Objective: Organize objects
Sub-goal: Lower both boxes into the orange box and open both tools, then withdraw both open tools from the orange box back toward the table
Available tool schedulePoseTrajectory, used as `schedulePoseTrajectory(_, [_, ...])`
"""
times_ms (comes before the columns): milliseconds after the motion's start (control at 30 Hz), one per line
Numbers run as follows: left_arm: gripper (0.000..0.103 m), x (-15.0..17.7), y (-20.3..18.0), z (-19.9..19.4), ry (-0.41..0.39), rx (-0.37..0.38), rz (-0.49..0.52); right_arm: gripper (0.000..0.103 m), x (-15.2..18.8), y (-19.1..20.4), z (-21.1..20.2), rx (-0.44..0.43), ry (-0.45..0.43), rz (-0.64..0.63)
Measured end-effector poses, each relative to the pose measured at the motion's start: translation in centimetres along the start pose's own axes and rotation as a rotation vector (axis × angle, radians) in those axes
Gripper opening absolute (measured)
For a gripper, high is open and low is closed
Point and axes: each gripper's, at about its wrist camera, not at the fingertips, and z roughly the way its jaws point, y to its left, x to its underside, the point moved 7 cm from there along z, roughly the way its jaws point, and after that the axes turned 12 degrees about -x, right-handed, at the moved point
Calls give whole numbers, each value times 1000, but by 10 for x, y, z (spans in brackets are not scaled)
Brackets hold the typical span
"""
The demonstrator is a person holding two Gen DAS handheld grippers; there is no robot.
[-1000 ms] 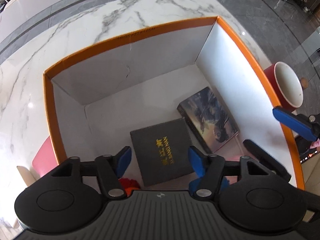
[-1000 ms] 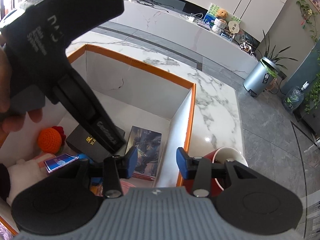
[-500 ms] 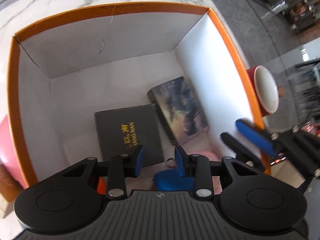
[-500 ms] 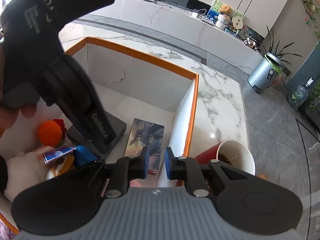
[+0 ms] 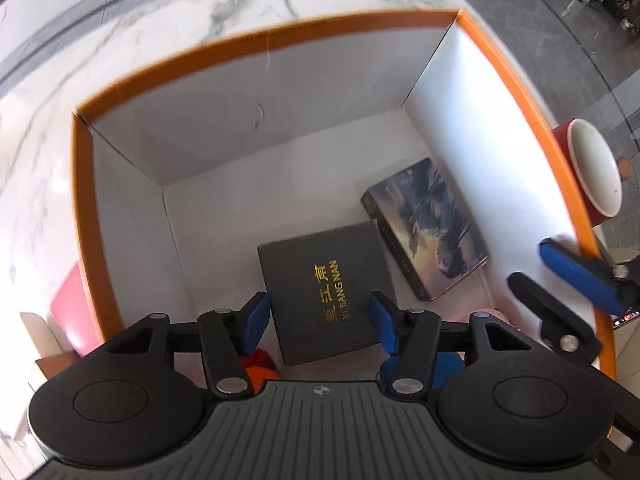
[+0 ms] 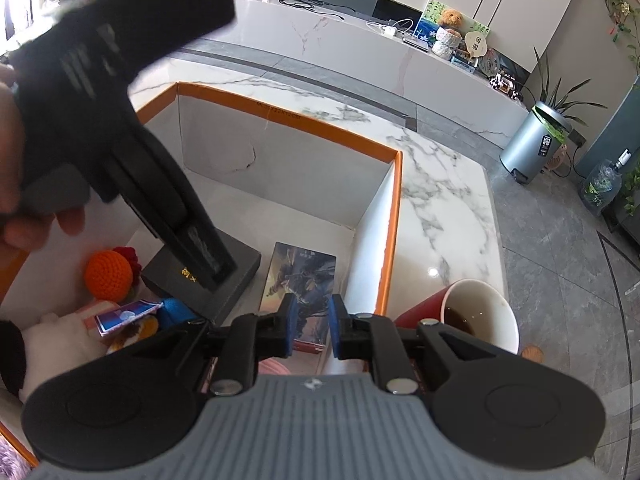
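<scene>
The left claw point(image 5: 320, 318) is hanging open inside the orange-rimmed box point(image 5: 280, 34), its blue fingers point(image 5: 256, 320) spread wide with nothing between them. Just beyond them a black box with gold lettering point(image 5: 326, 288) is lying flat on the box floor, and to its right a picture book point(image 5: 432, 236) is lying flat beside the right wall, its near corner just beside the black box. Below the fingers an orange knitted ball point(image 5: 260, 374) and a blue item point(image 5: 448, 366) are peeking out.

The right claw point(image 6: 312, 330) is hovering over the near right corner of the box point(image 6: 394, 216), its blue fingers point(image 6: 290, 328) nearly together, with only a narrow gap and nothing gripped. Past them the picture book point(image 6: 300, 276) is lying along the right wall. To the left the black box point(image 6: 236, 276) is sitting partly hidden by the left claw's body point(image 6: 120, 112), held in a hand at the left edge. Farther left, the orange ball point(image 6: 108, 276), a white plush toy point(image 6: 60, 344) and a small blue card point(image 6: 124, 314) are crowding the near left corner.

Outside the box, on the white marble counter point(image 6: 444, 200), a red cup point(image 6: 476, 312) with dark liquid is standing just beside the right wall.
</scene>
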Motion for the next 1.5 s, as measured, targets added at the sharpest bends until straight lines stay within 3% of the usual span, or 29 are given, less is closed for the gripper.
schedulePoseTrajectory(267, [52, 0, 5, 5, 22, 118, -130, 15, 5, -5, -2, 18, 11, -9])
schedulePoseTrajectory(367, [52, 0, 7, 5, 15, 131, -171, 13, 5, -6, -2, 8, 22, 13])
schedulePoseTrajectory(467, [52, 3, 4, 6, 10, 144, -166, 5, 8, -7, 2, -28, 47, 51])
schedulePoseTrajectory(800, [52, 5, 5, 1, -12, 154, -134, 2, 7, -1, 3, -78, 33, 29])
schedulePoseTrajectory(967, [52, -3, 7, -27, -131, 105, -11, 2, -8, -6, 19, -108, 58, -36])
schedulePoseTrajectory(1167, [52, -17, 4, -33, -264, -25, 150, 2, -36, -22, 53, -111, 67, -30])
schedulePoseTrajectory(1333, [52, -19, 10, -35, -320, -43, 240, 2, -59, -30, 75, -79, 48, -43])
schedulePoseTrajectory(1500, [52, -17, 13, -35, -395, -83, 336, 2, -63, -20, 98, -66, 123, -126])
